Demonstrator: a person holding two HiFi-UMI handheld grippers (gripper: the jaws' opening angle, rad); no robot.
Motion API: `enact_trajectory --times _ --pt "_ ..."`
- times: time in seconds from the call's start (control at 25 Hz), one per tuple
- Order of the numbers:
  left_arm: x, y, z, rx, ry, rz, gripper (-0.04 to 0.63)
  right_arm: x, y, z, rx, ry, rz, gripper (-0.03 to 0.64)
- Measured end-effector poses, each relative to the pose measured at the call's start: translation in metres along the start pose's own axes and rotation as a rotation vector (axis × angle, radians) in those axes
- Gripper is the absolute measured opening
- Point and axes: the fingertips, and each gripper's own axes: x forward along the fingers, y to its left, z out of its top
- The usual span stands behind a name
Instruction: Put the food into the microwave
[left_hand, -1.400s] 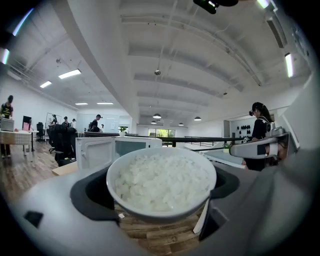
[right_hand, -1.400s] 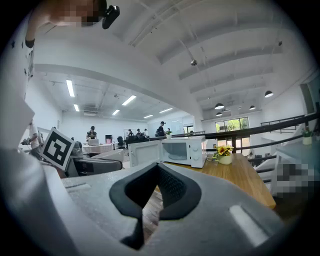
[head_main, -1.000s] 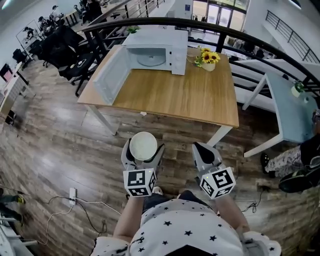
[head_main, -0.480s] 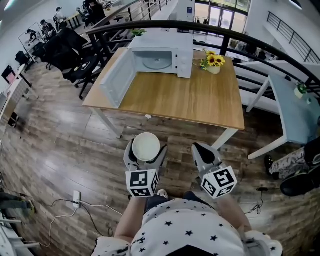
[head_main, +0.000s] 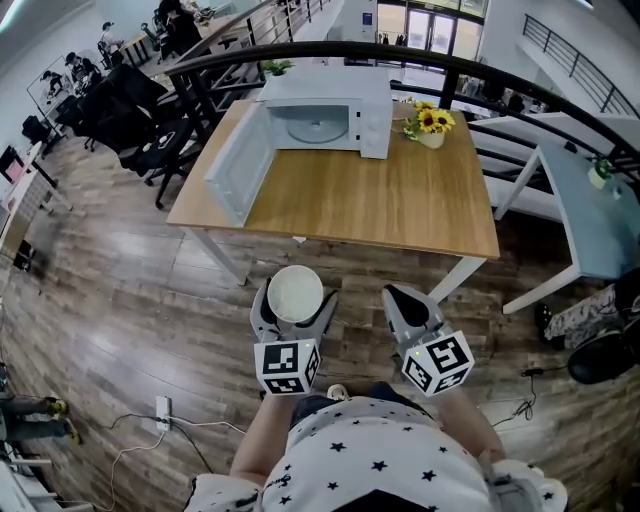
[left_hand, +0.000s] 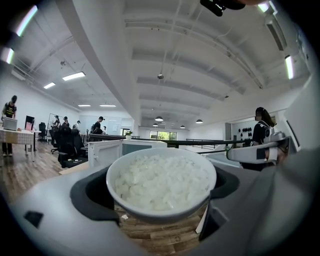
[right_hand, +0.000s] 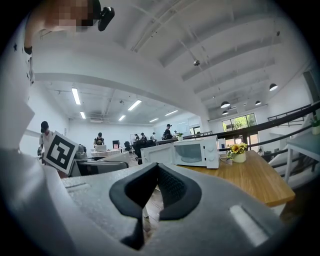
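Note:
A white bowl of rice (head_main: 295, 292) sits between the jaws of my left gripper (head_main: 294, 300), which is shut on it at waist height above the floor. In the left gripper view the bowl of rice (left_hand: 161, 184) fills the gap between the jaws of the left gripper (left_hand: 161, 200). My right gripper (head_main: 405, 303) hangs beside it, shut and empty; its dark pads (right_hand: 170, 187) meet. The white microwave (head_main: 325, 110) stands at the far side of the wooden table (head_main: 400, 200), its door (head_main: 235, 160) swung wide open to the left. The microwave (right_hand: 192, 152) also shows ahead in the right gripper view.
A vase of sunflowers (head_main: 430, 122) stands right of the microwave. A dark railing (head_main: 480, 70) curves behind the table. Black office chairs (head_main: 130, 100) are at the left, a white table (head_main: 580, 220) at the right. A cable and socket (head_main: 160, 408) lie on the wooden floor.
The table and microwave have shifted slightly lower and nearer in the head view. Both grippers keep their pose, the bowl still held.

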Motion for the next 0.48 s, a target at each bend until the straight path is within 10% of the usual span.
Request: enact_trajectory --times 0.48 --pt "0.011 0.039 0.0 0.0 0.008 -0.039 0.515 0.039 0.021 -0.003 -0.006 0.004 -0.028 0.005"
